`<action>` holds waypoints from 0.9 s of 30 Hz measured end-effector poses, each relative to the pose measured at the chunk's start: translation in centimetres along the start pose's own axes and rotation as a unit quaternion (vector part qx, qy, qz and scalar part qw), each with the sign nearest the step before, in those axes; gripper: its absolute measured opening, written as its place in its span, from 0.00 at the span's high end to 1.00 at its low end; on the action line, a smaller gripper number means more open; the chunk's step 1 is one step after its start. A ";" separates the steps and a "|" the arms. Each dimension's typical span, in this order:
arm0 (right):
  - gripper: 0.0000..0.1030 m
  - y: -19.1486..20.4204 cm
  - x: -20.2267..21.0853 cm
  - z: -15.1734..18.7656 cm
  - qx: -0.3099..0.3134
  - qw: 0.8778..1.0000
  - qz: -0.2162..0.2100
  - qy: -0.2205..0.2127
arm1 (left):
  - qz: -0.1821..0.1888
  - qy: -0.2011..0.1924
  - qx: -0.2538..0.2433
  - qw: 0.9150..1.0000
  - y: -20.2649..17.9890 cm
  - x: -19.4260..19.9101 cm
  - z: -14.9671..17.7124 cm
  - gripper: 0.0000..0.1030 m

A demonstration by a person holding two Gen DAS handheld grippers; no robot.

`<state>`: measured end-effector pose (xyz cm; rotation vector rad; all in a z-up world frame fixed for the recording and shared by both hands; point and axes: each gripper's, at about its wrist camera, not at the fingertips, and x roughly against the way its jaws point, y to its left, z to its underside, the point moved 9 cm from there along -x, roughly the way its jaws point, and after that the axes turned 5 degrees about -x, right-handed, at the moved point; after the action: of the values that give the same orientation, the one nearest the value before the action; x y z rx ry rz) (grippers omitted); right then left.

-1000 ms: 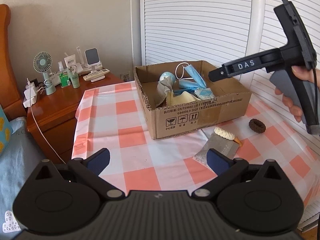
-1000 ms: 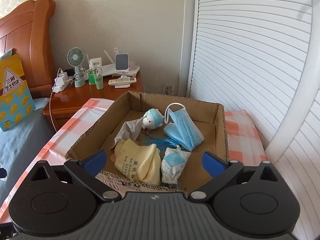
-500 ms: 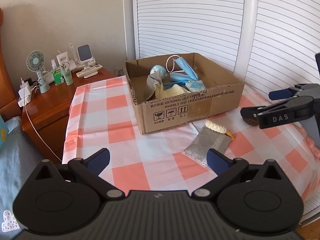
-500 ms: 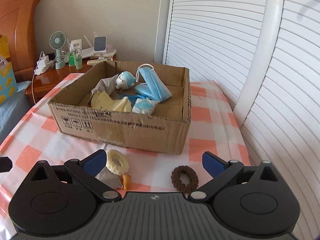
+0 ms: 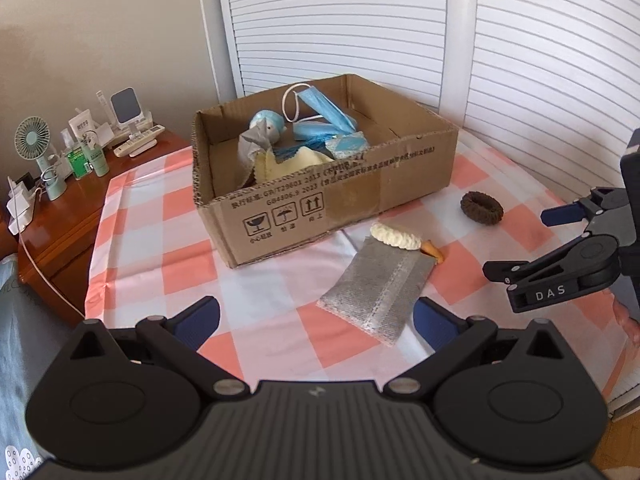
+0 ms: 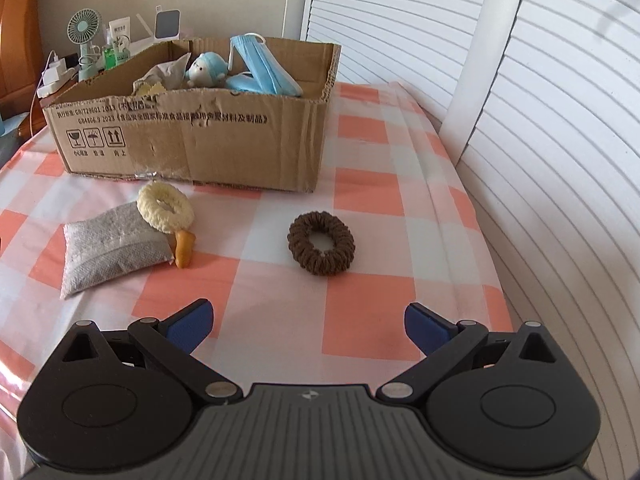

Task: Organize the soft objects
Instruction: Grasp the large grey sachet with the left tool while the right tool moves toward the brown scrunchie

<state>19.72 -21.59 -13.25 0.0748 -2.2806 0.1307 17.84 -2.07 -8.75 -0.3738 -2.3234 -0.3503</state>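
Orange item [image 6: 185, 249] half tucked under grey pouch [image 6: 112, 249], box contents [image 6: 236, 74] partly behind cardboard wall (right wrist view), nightstand labels [image 5: 82, 122] unreadable at left.

Soft, even daylight; room bright, no hard glare. Faint shadows beside the cardboard box [image 5: 320, 184] on the checked tablecloth [image 6: 360, 240]. Strong fisheye bend: louvred doors [image 6: 540, 120] curve hard toward the edges, corners vignette black. Slight softness throughout, box lettering a bit smeared.

Brown scrunchie [image 6: 321, 243] (cream one [image 6: 165, 206] beside)
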 end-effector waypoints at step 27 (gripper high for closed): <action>0.00 -0.8 -0.5 1.2 -0.011 0.999 -0.044 -0.005 | 0.123 0.057 -0.067 0.988 -3.7 -9.2 -1.3 0.00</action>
<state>19.23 -22.50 -14.41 0.1638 -2.2834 0.0583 23.62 -7.44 -14.96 -0.6826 -2.1190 -0.3947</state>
